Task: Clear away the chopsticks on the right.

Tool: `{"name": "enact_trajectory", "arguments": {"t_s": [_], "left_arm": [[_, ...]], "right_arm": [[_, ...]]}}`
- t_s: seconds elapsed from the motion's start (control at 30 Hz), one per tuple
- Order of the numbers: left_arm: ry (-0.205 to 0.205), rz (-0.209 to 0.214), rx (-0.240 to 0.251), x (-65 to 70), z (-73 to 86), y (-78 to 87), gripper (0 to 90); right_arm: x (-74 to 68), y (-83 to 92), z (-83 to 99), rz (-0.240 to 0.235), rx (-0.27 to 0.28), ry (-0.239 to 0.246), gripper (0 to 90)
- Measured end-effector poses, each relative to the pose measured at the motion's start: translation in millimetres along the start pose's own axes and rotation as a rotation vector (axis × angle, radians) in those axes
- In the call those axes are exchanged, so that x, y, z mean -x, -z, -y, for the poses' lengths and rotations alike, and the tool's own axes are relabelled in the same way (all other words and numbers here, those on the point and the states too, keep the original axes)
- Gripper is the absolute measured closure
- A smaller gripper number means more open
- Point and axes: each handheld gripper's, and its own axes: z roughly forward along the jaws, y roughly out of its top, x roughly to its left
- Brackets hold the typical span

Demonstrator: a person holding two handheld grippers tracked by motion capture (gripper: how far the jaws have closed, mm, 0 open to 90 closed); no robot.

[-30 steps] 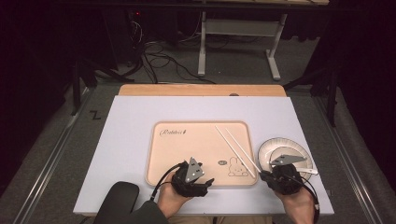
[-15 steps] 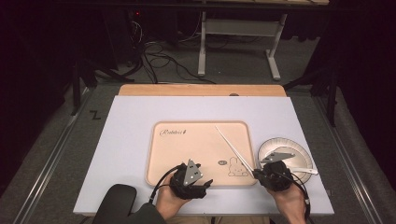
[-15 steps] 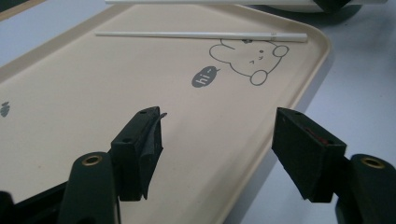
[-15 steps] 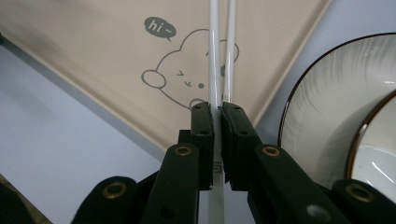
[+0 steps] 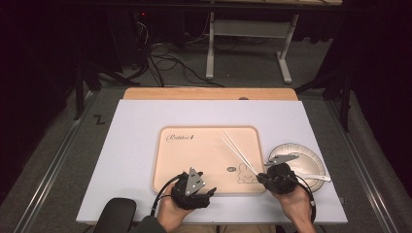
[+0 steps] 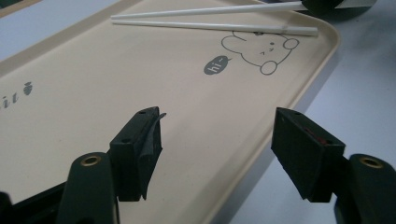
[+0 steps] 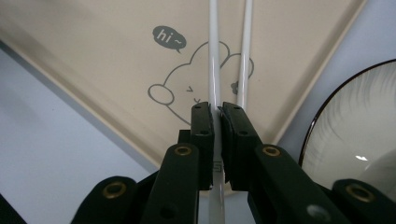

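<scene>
Left tongs (image 5: pixel 210 191): they are hovering over the near edge of the tray (image 5: pixel 165 165), jaws standing wide apart with nothing between them; in the left gripper view (image 6: pixel 217 151) the bare tray floor is showing through the gap.

Tray: it is lying flat in the middle of the white tabletop (image 5: pixel 131 141), printed with a small rabbit and a "hi~" bubble near its right front corner.

Chopsticks (image 5: pixel 238 151): the white pair is resting on the right part of the tray, running diagonally from mid-tray down toward the rabbit print; in the right gripper view (image 7: pixel 214 56) one stick is passing straight between the jaws while its twin (image 7: pixel 245 56) is lying just beside, outside them.

Right tongs (image 7: pixel 217 114): they are nearly closed and pinching the near end of that one stick (the second stick is not in the grip).

Plate (image 5: pixel 311 162): it is sitting on the tabletop just right of the tray, with a pale utensil lying on it.

Handling: the stick is looking light, stiff, thin and smooth, so it is likely to swivel or slip in a pinch; holding a little farther in from the end should be steadier.

Change: since a second ago the right tongs are sitting farther left, off the plate and at the tray's corner, and the chopsticks are lying slightly shifted; the left tongs are staying put.
</scene>
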Motion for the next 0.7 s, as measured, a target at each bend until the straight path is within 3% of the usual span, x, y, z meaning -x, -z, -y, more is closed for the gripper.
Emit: {"name": "enact_trajectory", "arguments": {"t_s": [0.27, 0.7], "left_arm": [[0.029, -0.025, 0.020, -2.8, -1.0, 8.7, 33.5], [0.041, -0.060, 0.035, -5.7, 0.3, 17.1, 33.6]], "right_arm": [[-3.5, -13.8, -7.3, 0.008, -0.032, 0.021, 85.5], [-2.1, -34.4, -14.4, 0.012, -0.082, 0.018, 85.2]]}}
